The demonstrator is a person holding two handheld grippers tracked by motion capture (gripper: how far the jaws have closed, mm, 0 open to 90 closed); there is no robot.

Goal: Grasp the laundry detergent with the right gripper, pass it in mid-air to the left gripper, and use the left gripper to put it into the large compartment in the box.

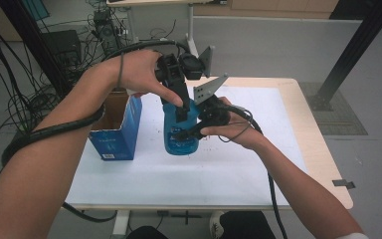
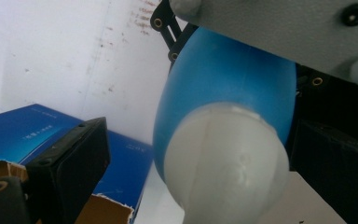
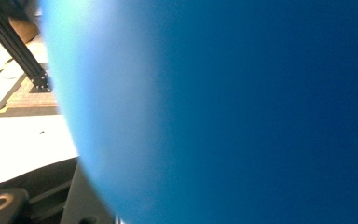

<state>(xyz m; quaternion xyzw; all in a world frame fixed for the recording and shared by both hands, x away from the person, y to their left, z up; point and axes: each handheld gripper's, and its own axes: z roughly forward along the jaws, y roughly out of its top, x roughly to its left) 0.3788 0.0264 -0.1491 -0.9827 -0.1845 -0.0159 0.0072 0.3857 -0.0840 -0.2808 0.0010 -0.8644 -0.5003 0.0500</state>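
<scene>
Your right hand-held gripper [image 1: 191, 130] pinches the blue bottle [image 1: 179, 134] standing mid-desk [image 1: 278, 164], beside the box [image 1: 117, 132]. Your left hand-held gripper [image 1: 181, 107] straddles its white cap [image 2: 223, 158], jaws spread. Twisting off-centre could tip the bottle.

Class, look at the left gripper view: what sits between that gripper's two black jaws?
The blue bottle with its white cap sits between the jaws of the left gripper; the left jaw stands apart from it.
</scene>
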